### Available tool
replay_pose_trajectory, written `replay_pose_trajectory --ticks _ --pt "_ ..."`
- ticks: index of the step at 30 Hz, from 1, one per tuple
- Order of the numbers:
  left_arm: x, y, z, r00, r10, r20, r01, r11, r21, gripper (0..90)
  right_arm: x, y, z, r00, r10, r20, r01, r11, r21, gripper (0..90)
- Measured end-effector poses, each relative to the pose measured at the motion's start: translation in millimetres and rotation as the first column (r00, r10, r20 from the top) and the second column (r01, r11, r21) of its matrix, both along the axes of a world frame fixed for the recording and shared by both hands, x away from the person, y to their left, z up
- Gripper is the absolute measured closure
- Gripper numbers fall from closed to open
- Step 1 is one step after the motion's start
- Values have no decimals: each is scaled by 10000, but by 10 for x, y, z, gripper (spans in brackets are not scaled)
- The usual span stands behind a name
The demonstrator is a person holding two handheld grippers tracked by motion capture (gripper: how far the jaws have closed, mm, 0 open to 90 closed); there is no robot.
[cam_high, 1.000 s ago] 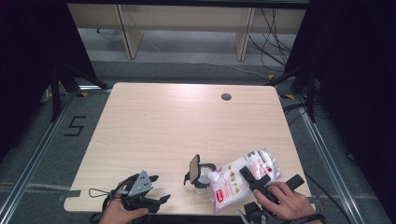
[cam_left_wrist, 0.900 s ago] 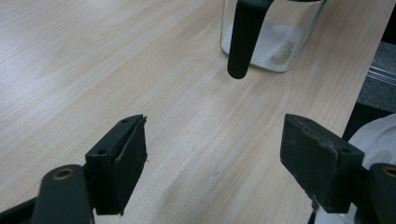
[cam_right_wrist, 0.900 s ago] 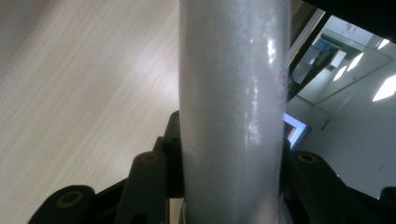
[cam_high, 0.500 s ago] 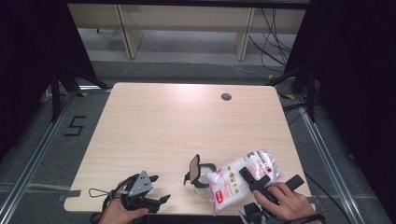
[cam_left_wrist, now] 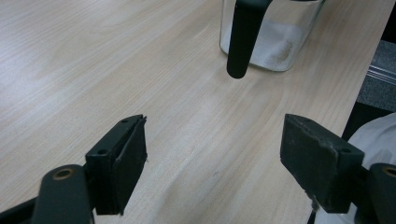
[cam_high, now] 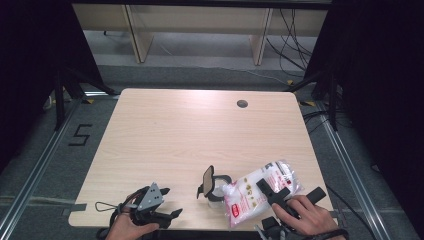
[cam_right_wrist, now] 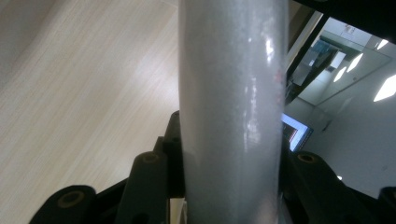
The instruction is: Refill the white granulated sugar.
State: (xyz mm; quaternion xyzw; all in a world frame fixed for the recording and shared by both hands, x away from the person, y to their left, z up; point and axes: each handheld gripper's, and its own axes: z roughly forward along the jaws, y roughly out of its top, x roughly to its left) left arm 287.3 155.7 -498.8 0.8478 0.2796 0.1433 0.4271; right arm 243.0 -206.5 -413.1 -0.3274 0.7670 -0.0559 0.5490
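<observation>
Nothing has moved: right gripper stays clamped on the bag beside the jar; left gripper gapes empty.

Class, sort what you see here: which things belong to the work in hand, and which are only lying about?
In the work:
- bag of white powder, clamped in the right gripper
- glass jar, lid open
- left gripper, jaws open

Lying about:
- table
- shelving
- floor cables

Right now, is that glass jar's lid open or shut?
Open. The jar stands upright with its dark lid flipped up on edge, and some white powder lies inside.
</observation>
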Motion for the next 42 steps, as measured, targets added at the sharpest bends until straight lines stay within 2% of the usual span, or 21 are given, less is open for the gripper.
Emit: replay_pose_trajectory --ticks 1,2,3,5,6,10,12,16,18,20,21,23,25,27,28,29,31,36,37,38,42 --pt "0 0 0 10000 -1 -3 1 10000 -12 225 -12 -7 -20 9999 -157 -31 157 9996 245 644" --pt "-1 0 0 10000 -1 3 1 10000 -9 225 -1 -2 -1 10000 -26 -44 26 10000 23 644" --pt "-1 0 1 10000 -6 6 6 10000 -2 225 -10 -10 -15 9997 -210 -88 212 9994 270 644" --pt "-2 0 2 10000 -6 6 6 10000 -10 226 8 -17 2 10000 -42 -7 42 10000 68 644" --pt "-1 0 2 10000 -6 3 6 10000 -15 225 -2 -30 -17 9996 -288 -61 290 9989 377 644" --pt "11 14 11 9999 -138 78 136 9996 259 225 -1 -33 -12 9995 -328 -31 329 9991 262 645" --pt "9 -4 -2 9998 -114 150 114 9999 -30 225 5 -17 -4 10000 -72 -17 72 9999 153 645" --pt "0 0 0 10000 -4 6 4 10000 4 225 -8 -11 -17 9997 -197 -152 202 9992 330 645" --pt "0 1 0 10000 -6 -3 6 10000 -16 225 14 -11 4 10000 26 -34 -25 10000 9 645" --pt "-3 4 7 10000 34 -25 -33 10000 78 225 -1 -30 -28 9994 -299 -160 307 9981 538 645" --pt "4 6 6 10000 -49 10 49 9999 88 225 0 -28 -8 9996 -280 -52 281 9993 260 645" --pt "7 8 8 10000 -69 33 68 9998 185 225 -6 -28 -7 9996 -293 -35 293 9992 267 645" --pt "7 -2 -1 9998 -115 130 115 9999 6 225 2 -16 16 10000 -64 -13 64 10000 -31 645" --pt "12 5 3 9998 -174 141 173 9998 60 226 -9 -21 -7 9997 -223 -122 226 9992 319 646" --pt "12 11 10 9998 -156 113 154 9997 183 225 -7 -20 -9 9997 -212 -120 216 9993 320 646" --pt "2 5 4 10000 -19 -15 19 10000 30 225 9 -14 6 10000 -11 -70 12 10000 82 646" --pt "2 8 10 10000 -33 -28 34 10000 77 225 -1 -27 -10 9996 -240 -131 244 9992 332 646" --pt "7 7 6 10000 -70 30 70 9999 93 225 -6 -23 -4 9996 -254 -74 256 9993 263 646" --pt "3 5 4 10000 -5 -28 5 10000 66 225 4 -16 12 10000 -58 -53 58 10000 44 646" --pt "2 6 3 10000 -2 -32 2 10000 59 225 -9 -21 -3 9997 -237 -115 240 9993 291 646" --pt "8 12 11 10000 -85 2 85 9999 130 225 -10 -19 -5 9997 -235 -114 238 9993 303 647"
